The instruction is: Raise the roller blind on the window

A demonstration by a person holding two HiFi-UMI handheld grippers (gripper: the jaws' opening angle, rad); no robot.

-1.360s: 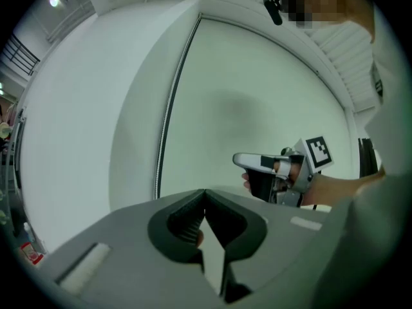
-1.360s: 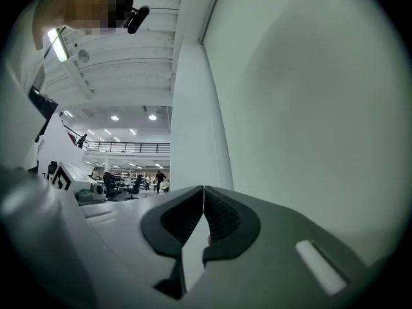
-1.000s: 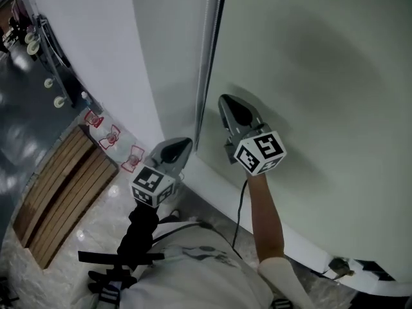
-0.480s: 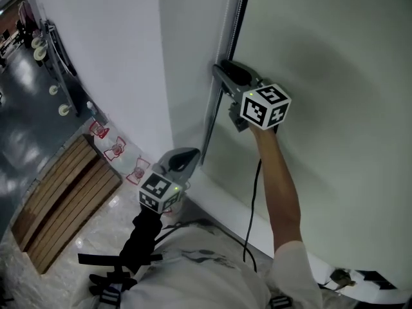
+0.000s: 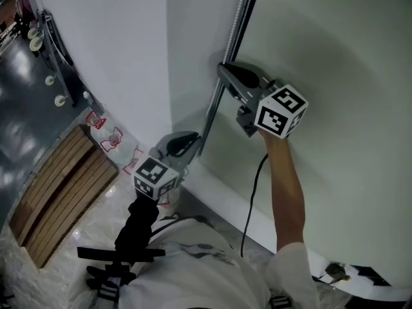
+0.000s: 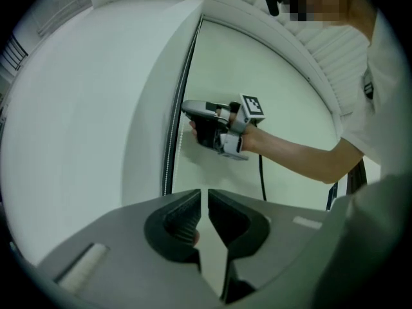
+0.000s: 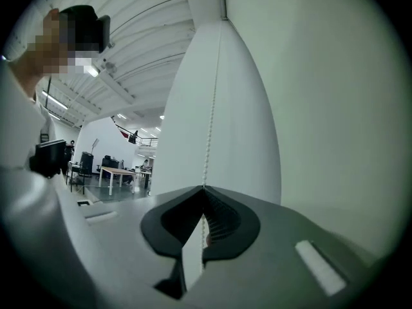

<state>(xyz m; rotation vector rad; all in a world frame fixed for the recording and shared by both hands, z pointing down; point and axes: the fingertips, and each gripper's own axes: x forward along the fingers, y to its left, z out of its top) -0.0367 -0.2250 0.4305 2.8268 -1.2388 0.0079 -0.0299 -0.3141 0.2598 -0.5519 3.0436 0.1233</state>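
Right gripper: fingers clenched on the bead chain, which runs from them straight up to the top of the frame.
Grip spot, head view: upper centre, on the chain where it hangs along the left edge of the roller blind.
Roller blind: pale green sheet, fills the right side of the frame.
Left gripper: fingers released, narrow gap, nothing between them; chain just to their left.
Left gripper, head view: low centre, below the right gripper, near the chain's lower end.
Wall: white, left of the chain.
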